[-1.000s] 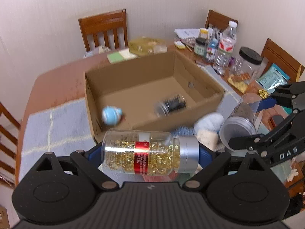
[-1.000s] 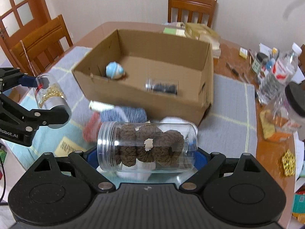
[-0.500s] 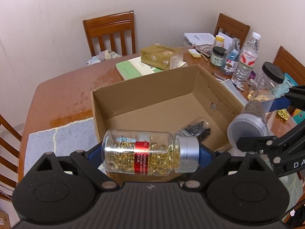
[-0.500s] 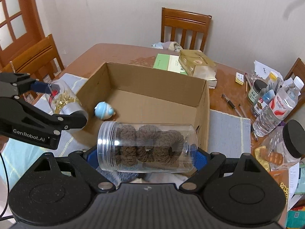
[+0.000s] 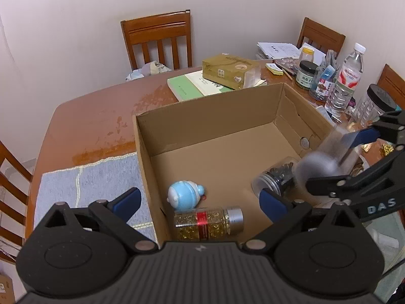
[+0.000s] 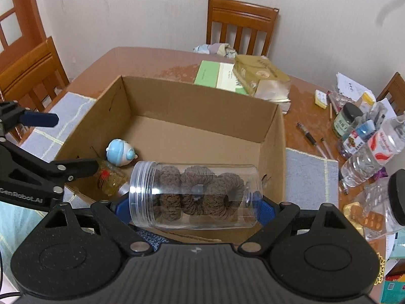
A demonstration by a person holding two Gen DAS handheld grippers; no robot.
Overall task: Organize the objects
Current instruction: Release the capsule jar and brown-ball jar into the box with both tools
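A home dining room: a wooden table [image 5: 88, 131] ringed by slatted wooden chairs [image 5: 158, 40], cluttered at two o'clock with jars, a water bottle [image 5: 345, 78], books and papers [image 5: 276, 49].

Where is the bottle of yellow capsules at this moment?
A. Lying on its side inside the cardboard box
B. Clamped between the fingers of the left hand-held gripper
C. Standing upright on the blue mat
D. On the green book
A: the bottle lies on its side on the floor of the box, next to the blue toy, and the left hand-held gripper stands open above it.
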